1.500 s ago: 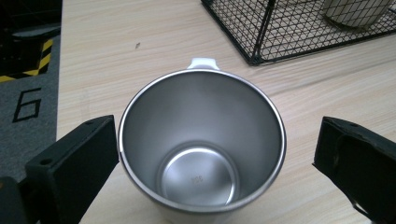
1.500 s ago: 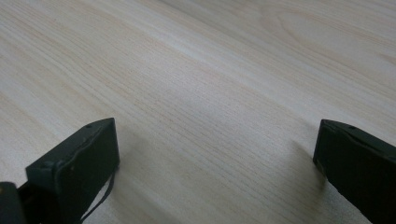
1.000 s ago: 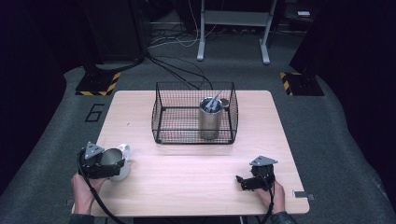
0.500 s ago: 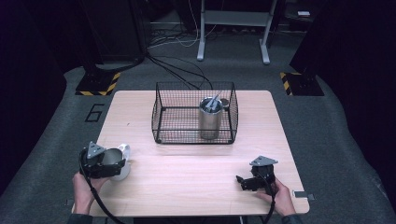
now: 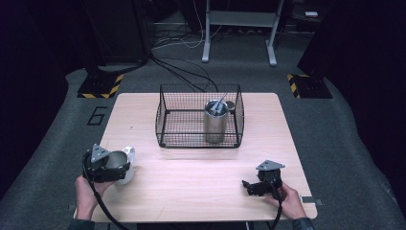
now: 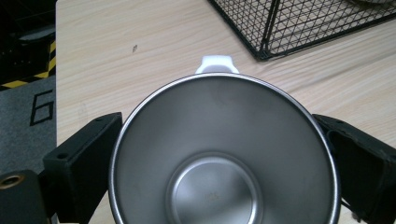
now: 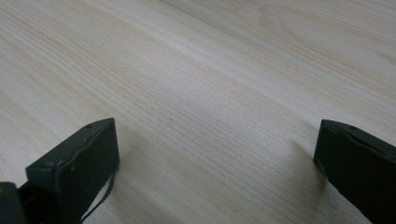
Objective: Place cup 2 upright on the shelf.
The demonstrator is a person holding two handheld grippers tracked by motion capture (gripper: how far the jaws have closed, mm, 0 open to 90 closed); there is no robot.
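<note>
A white mug (image 5: 127,162) with a steel inside (image 6: 219,154) sits at the front left of the wooden table (image 5: 191,182). My left gripper (image 5: 114,166) is shut on it, one black jaw pressed on each side of the rim, and the mug's white handle (image 6: 216,64) points away from me. Near the table's front right, my right gripper (image 5: 248,187) rests low over the bare wood. Its jaws stand wide apart in the right gripper view (image 7: 217,158), with nothing between them.
A black wire basket (image 5: 163,120) stands at the middle back of the table. Inside it, toward the right, is a tall steel canister (image 5: 215,125) with utensils (image 5: 219,103) sticking out. The basket's near corner (image 6: 266,51) lies just beyond the mug.
</note>
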